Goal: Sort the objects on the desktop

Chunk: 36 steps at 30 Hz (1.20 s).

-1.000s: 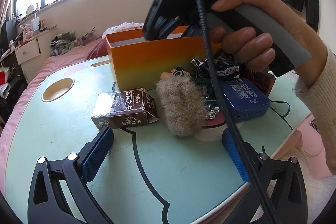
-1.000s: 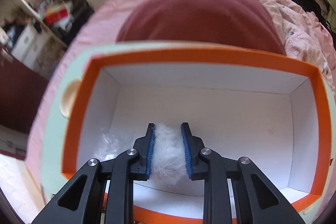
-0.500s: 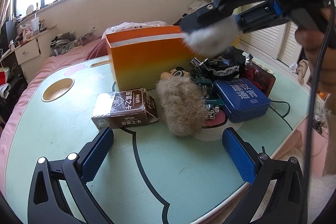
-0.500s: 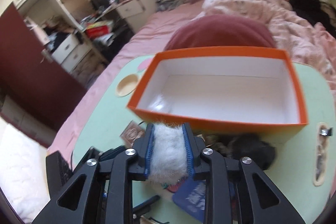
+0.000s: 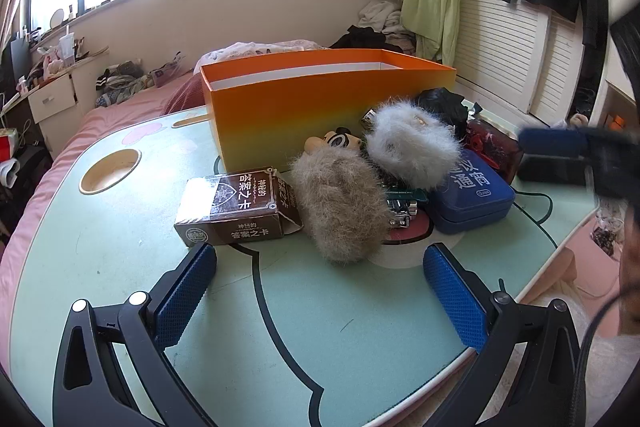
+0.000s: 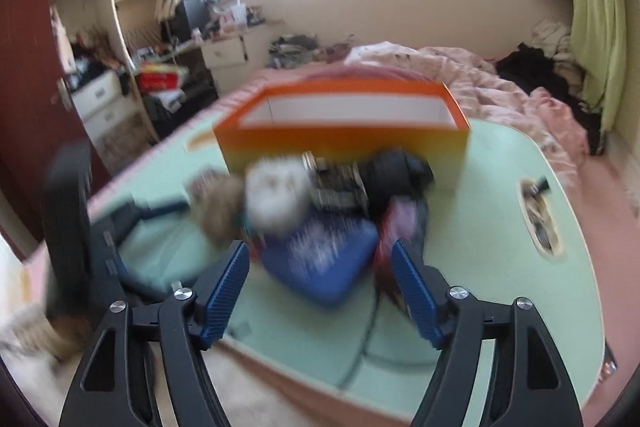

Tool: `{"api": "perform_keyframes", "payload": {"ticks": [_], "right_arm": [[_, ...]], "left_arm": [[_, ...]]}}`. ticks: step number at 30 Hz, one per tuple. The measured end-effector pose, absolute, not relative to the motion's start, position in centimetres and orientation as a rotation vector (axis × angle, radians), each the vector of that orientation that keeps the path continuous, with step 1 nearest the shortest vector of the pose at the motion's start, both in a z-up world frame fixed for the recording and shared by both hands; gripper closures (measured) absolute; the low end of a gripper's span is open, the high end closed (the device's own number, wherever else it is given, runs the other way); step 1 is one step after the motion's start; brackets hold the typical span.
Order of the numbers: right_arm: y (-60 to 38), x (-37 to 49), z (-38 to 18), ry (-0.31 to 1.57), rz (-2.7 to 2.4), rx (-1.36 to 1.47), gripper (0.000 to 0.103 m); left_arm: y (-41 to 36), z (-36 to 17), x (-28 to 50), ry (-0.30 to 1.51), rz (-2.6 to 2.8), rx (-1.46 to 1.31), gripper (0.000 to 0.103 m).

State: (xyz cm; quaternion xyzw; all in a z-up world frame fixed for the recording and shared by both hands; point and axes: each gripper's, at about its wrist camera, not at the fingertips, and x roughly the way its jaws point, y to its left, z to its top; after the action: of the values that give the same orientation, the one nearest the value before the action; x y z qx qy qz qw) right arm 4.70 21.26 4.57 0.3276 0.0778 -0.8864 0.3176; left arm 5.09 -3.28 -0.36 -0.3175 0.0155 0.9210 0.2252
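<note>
Between picks — your right gripper (image 6: 320,291) was opening with nothing between its jaws, the left gripper (image 5: 320,291) spread empty, so next you needed a fresh grasp in the pile before the orange box (image 5: 320,107).

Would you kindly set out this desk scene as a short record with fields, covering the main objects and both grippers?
surface: pale green table
container: orange box, open top, at the back of the pile
white fluffy ball: on the pile in front of the box, partly on the blue case
tan fluffy ball: on the table beside the brown card box
left gripper: open, nothing between its fingers
right gripper: jaws opening, nothing between them, view blurred
</note>
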Motion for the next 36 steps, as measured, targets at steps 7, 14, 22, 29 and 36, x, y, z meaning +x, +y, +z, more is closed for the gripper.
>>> {"api": "perform_keyframes", "payload": {"ticks": [7,14,22,29,36], "right_arm": [[20.4,4.5,0.4,0.311,-2.413,0.880,0.003],[21.1,4.1,-0.2,0.277,-2.442,0.811,0.000],[21.2,4.2,-0.1,0.275,-2.445,0.800,0.000],[21.3,4.2,-0.1,0.274,-2.445,0.800,0.000],[21.3,4.3,-0.1,0.273,-2.445,0.800,0.000]], "left_arm": [[-3.4,-0.4,5.1,0.044,2.536,-0.874,0.000],[-3.6,-0.5,5.0,0.045,2.534,-0.872,0.000],[-3.6,-0.6,5.0,0.047,2.530,-0.870,0.000],[-3.6,-0.6,5.1,0.051,2.526,-0.868,0.000],[-4.4,-0.8,5.0,0.061,2.519,-0.891,0.000]]}}
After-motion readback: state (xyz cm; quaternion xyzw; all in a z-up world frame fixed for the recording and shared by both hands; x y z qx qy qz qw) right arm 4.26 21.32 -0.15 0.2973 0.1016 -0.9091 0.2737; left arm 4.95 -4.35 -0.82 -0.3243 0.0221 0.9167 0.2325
